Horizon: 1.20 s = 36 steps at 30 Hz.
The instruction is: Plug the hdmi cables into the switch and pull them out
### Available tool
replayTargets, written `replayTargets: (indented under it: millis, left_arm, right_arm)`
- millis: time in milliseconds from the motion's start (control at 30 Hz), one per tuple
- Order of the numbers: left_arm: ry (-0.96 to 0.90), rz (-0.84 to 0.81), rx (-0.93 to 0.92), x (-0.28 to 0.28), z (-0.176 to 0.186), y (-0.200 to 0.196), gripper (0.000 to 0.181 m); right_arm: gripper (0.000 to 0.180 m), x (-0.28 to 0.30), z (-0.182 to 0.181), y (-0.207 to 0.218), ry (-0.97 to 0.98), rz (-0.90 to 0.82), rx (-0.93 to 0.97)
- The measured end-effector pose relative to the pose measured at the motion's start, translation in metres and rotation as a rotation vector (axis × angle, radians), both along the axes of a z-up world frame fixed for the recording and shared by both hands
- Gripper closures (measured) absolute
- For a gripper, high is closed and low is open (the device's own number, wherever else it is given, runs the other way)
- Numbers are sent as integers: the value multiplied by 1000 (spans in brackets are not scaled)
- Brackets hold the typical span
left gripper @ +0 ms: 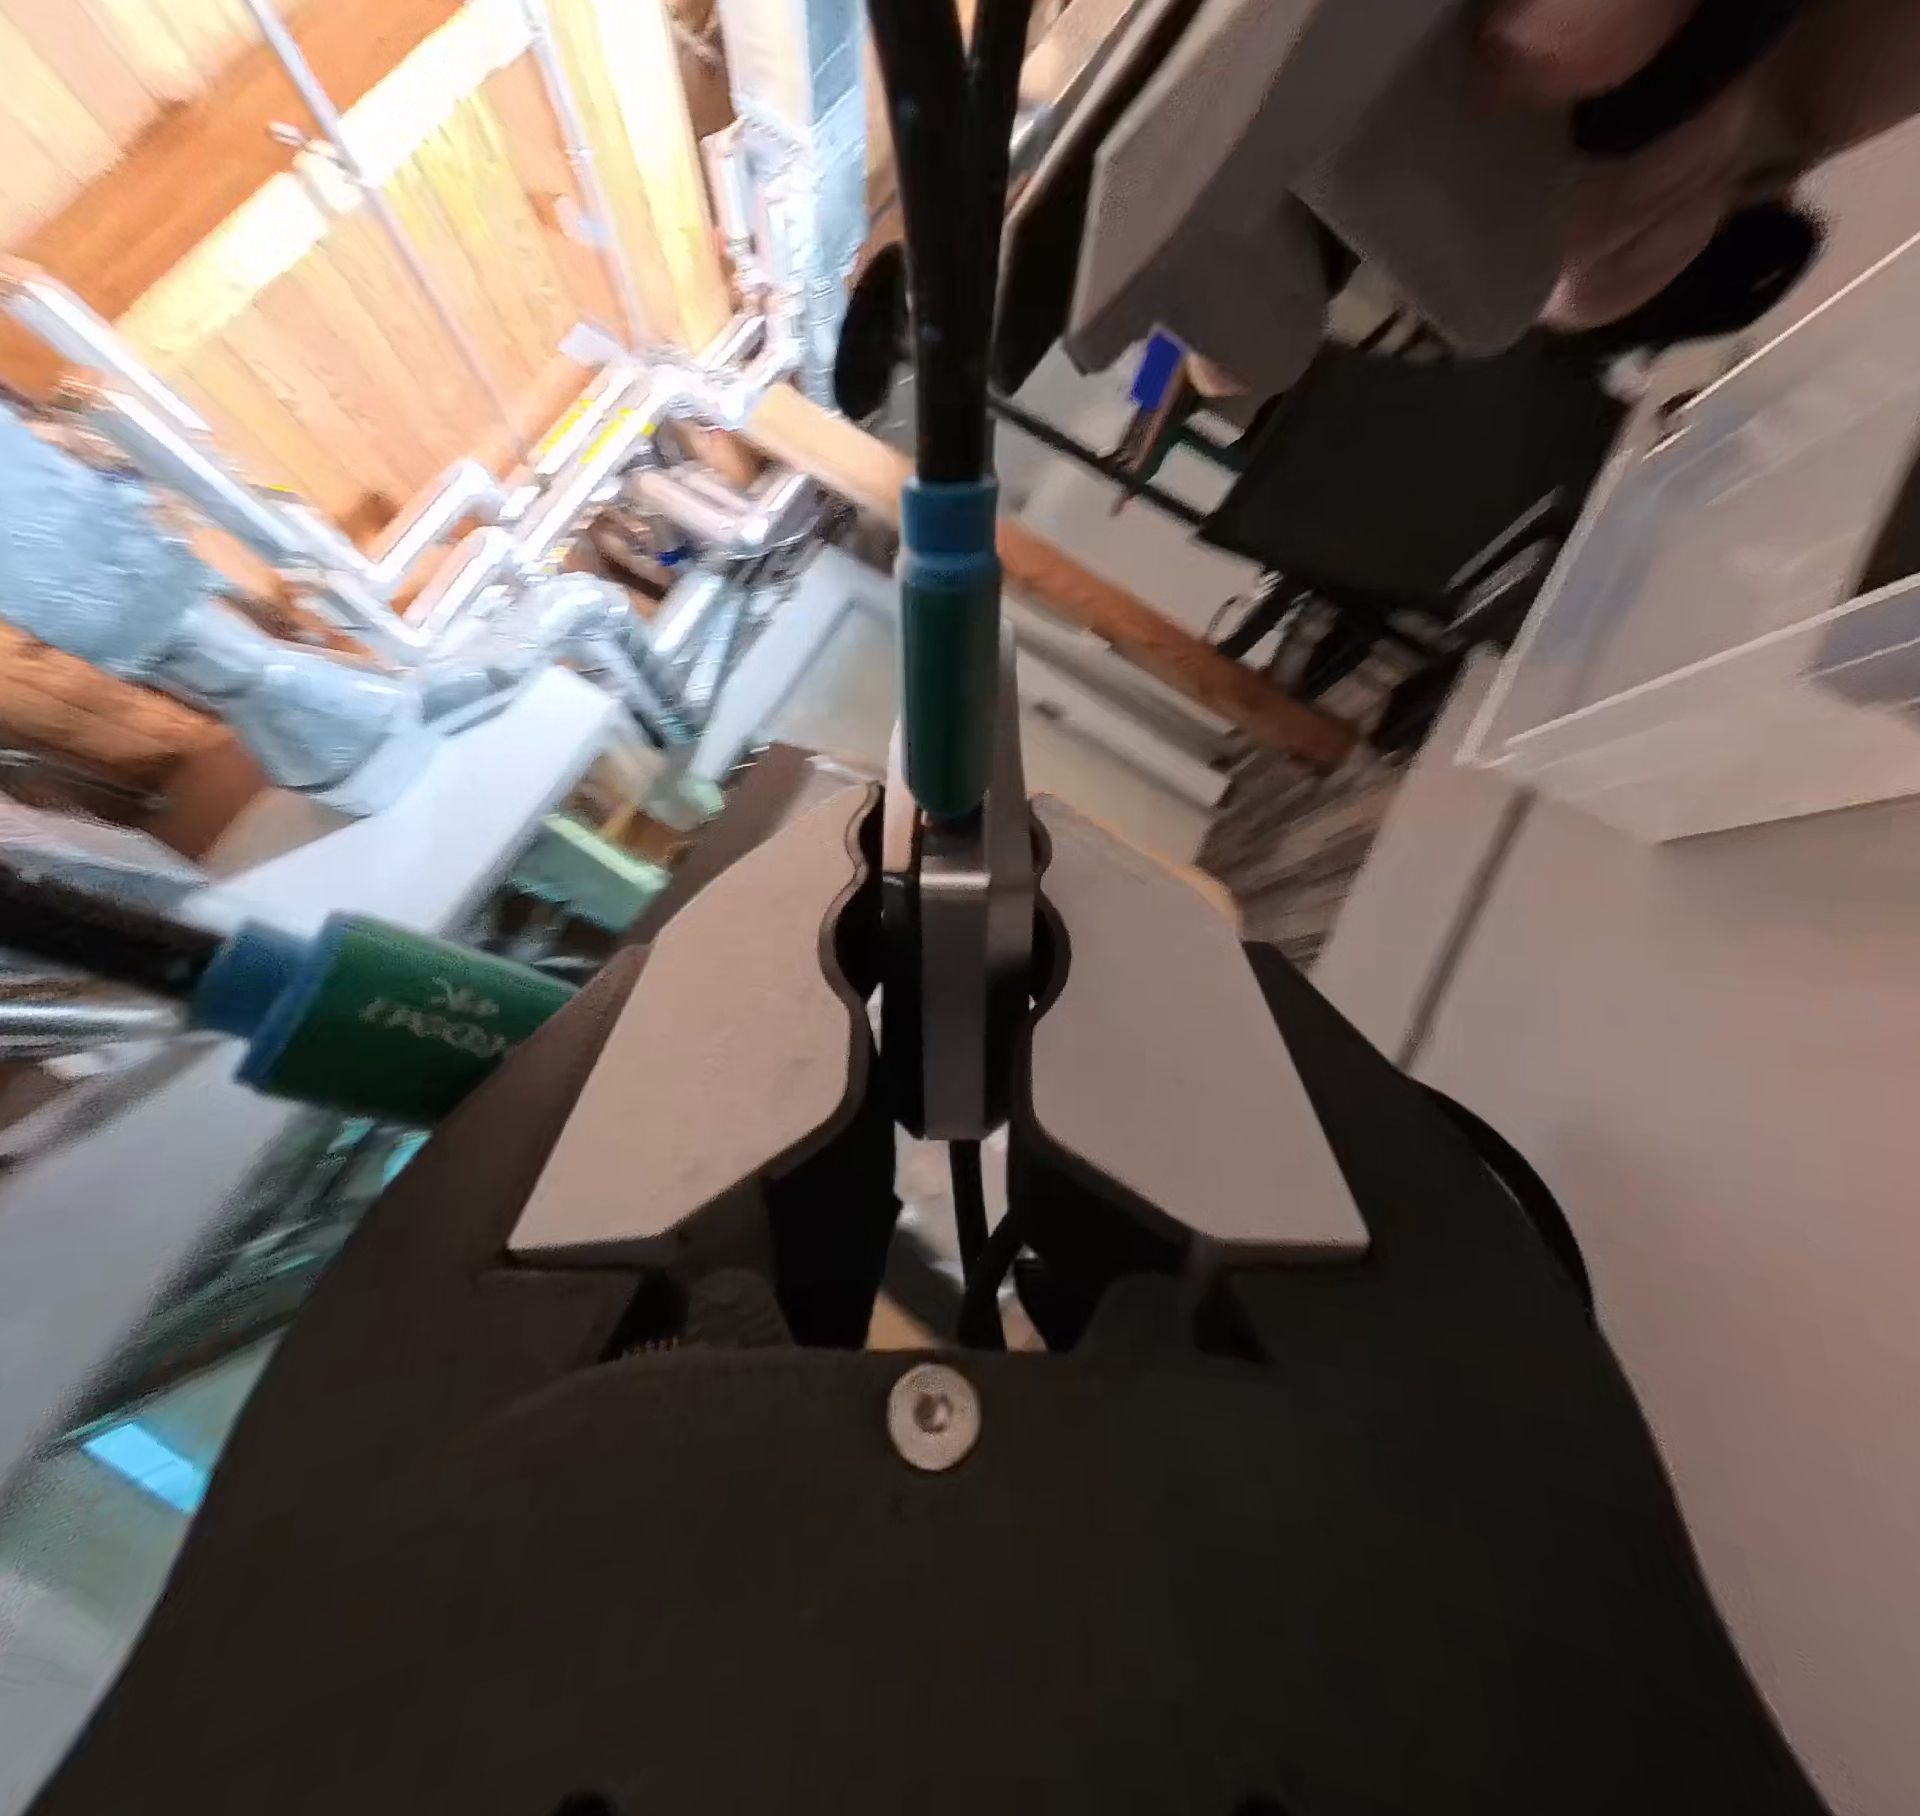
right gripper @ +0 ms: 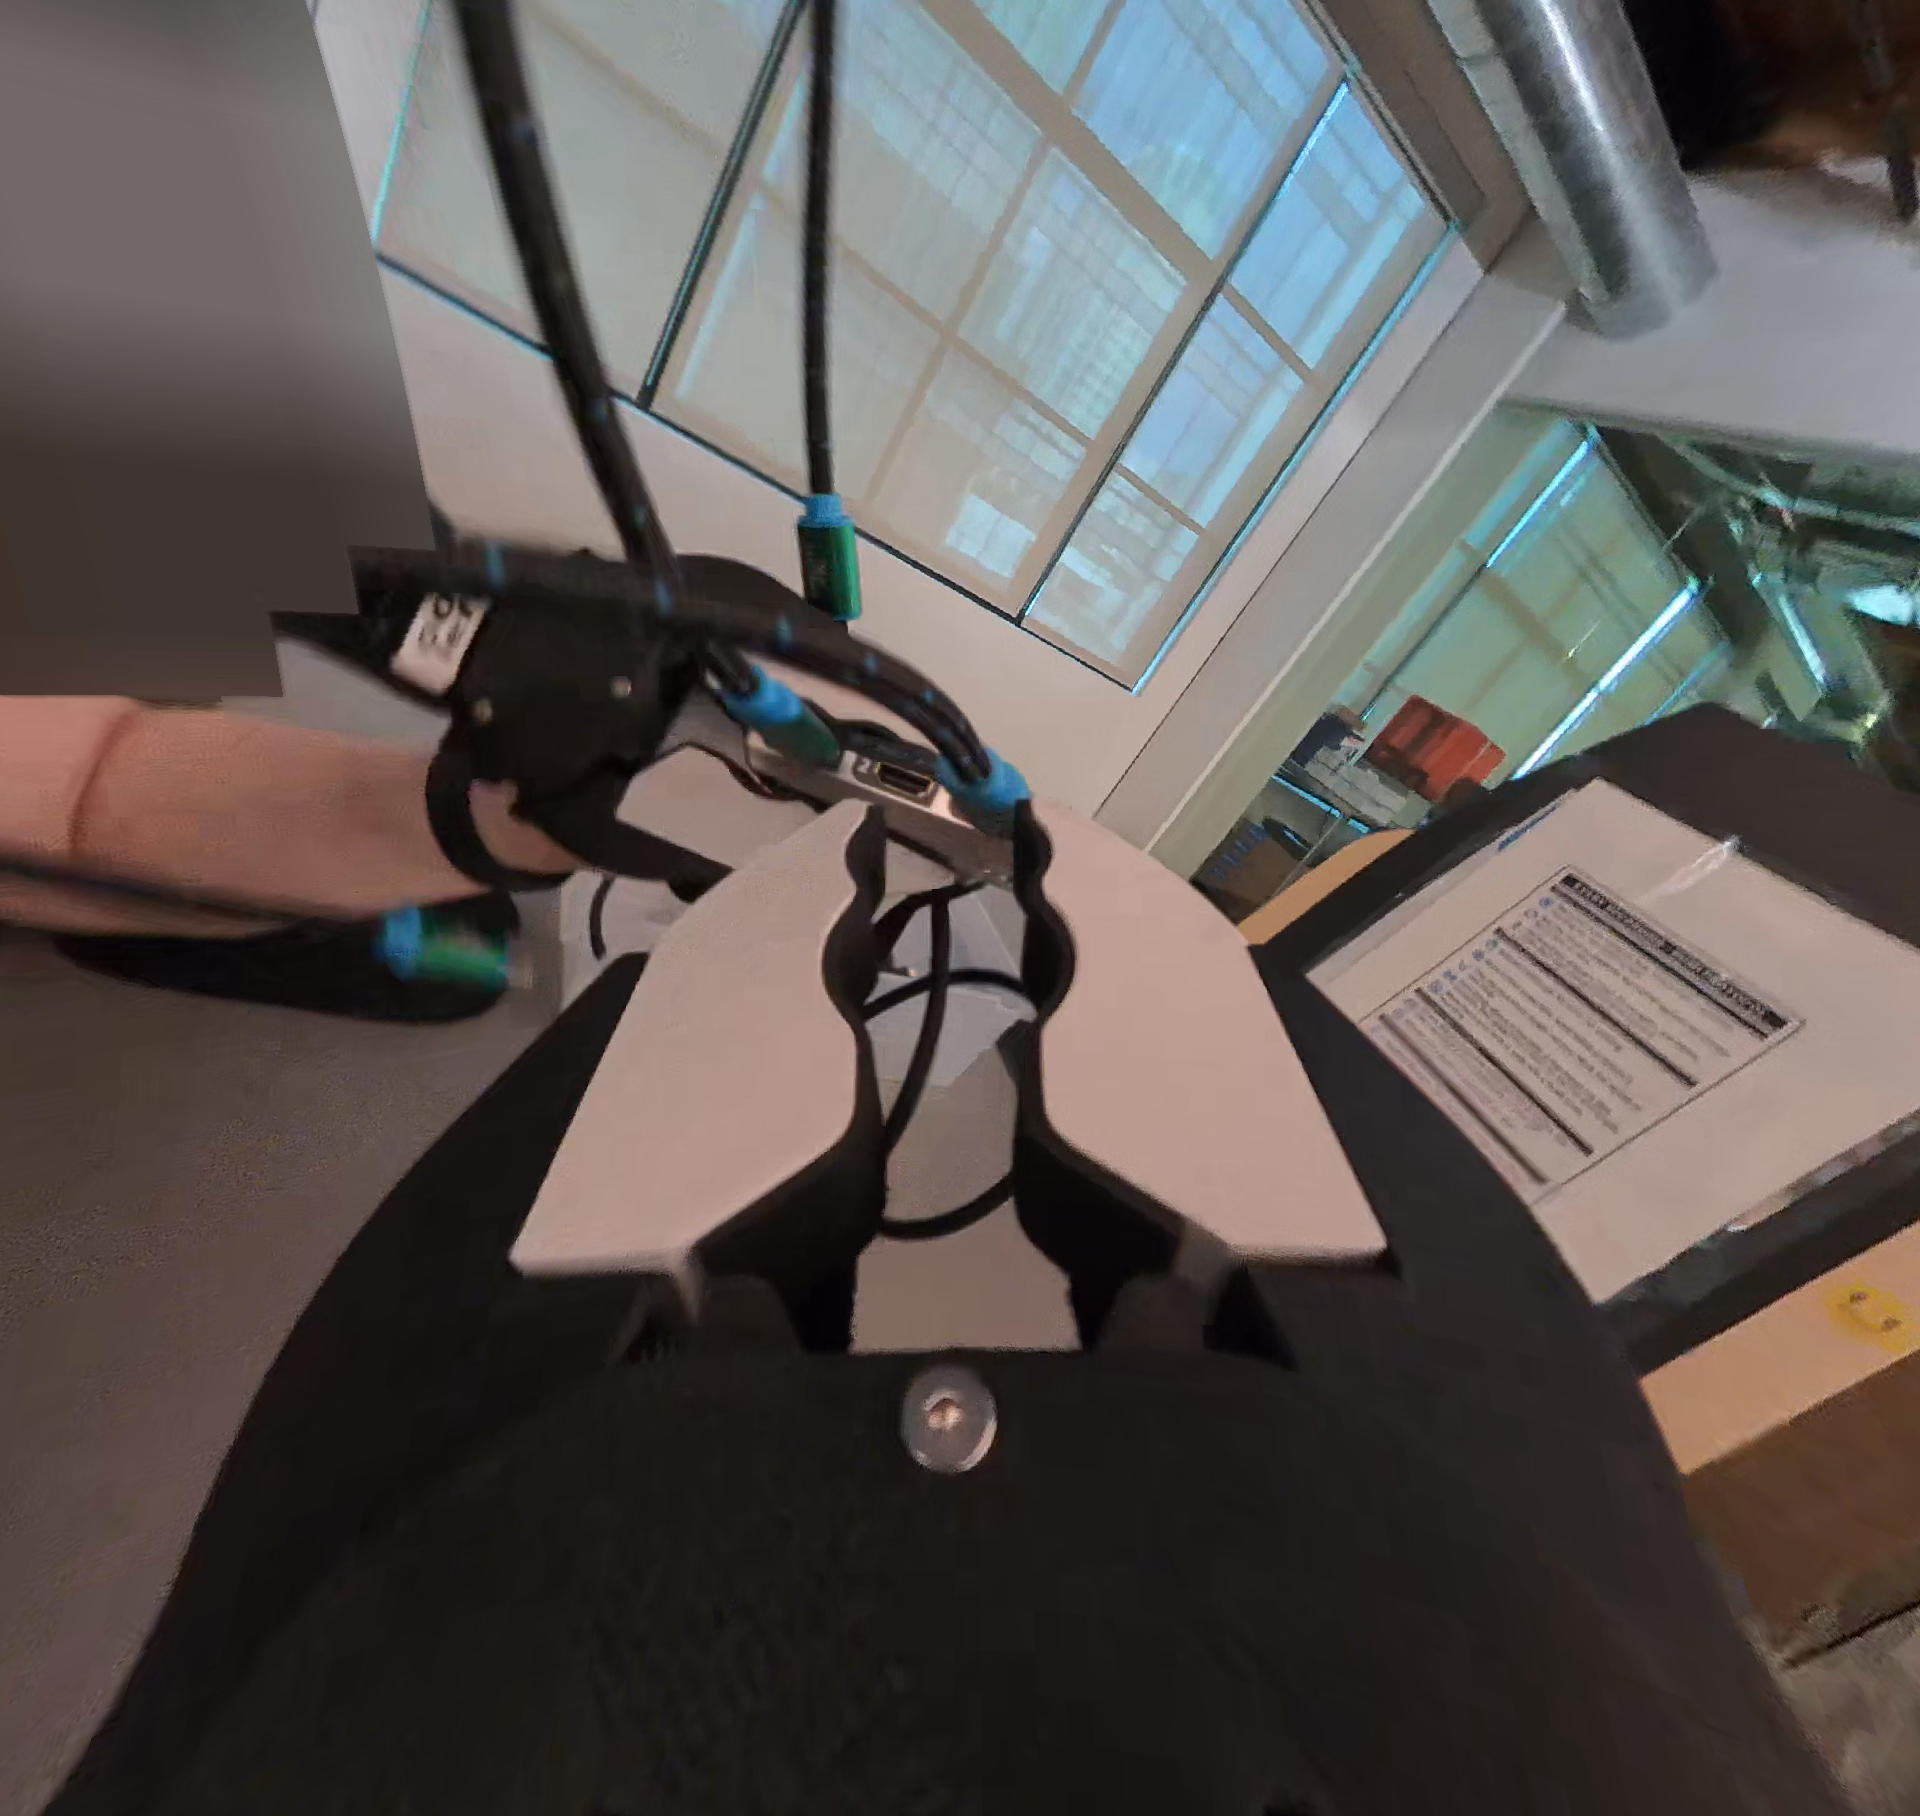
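Observation:
My left gripper (left gripper: 956, 831) is shut on the thin grey switch (left gripper: 961, 987), seen edge-on between its fingers. A green HDMI plug with a blue collar (left gripper: 940, 686) stands in the switch's top edge, and black cables run up from it. Another green plug (left gripper: 405, 1028) hangs loose at the left. In the right wrist view the switch (right gripper: 904, 790) shows an empty port between two plugged-in plugs (right gripper: 795, 727) (right gripper: 997, 790). A loose plug (right gripper: 826, 561) dangles above it. My right gripper (right gripper: 951, 831) is open, its tips at the switch's near edge.
A person's arm (right gripper: 208, 800) holds the left gripper. Another green plug (right gripper: 447, 945) lies on the grey table (right gripper: 208, 1195). A white box with a printed label (right gripper: 1558, 1018) and a cardboard box (right gripper: 1818, 1454) stand at the right. A window (right gripper: 1039, 260) is behind.

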<state>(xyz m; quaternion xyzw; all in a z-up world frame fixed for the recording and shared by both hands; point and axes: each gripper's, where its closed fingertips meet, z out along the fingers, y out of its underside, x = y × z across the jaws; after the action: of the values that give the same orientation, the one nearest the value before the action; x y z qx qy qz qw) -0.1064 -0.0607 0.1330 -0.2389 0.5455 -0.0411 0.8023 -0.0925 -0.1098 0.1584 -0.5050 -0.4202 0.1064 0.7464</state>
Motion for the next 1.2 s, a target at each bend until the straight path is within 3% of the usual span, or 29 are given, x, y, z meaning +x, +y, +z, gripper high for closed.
replayTargets:
  millis: [133, 267, 433, 600, 700, 833, 933, 1033, 1200]
  left_arm:
    - [85, -275, -124, 9, -15, -25, 160]
    - [174, -483, -219, 12, -26, -51, 159]
    - [265, -690, -440, 11, -34, -69, 159]
    - [333, -659, -668, 9, -38, -44, 154]
    - [392, -639, -779, 9, -46, -33, 161]
    - [415, -631, -833, 18, -56, -29, 162]
    - [405, -650, -856, 24, -58, -33, 162]
    - [457, -642, -872, 24, -64, -35, 162]
    - [481, -638, -883, 11, -62, -28, 160]
  right_arm:
    - [144, 13, -14, 1, -102, -8, 97]
    - [133, 8, -45, 8, -215, 46, 47]
    - [158, -13, -58, -7, -214, 258, -11]
    - [159, -4, -65, 9, -137, 270, -139]
    - [159, 5, -65, 15, -72, 281, -183]
    - [159, 10, -62, 16, 8, 307, -260]
    - [151, 5, -78, 20, -91, 264, -322]
    - [157, -1, -91, 26, -200, 206, -328]
    - [157, -4, -85, 24, -203, 216, -296]
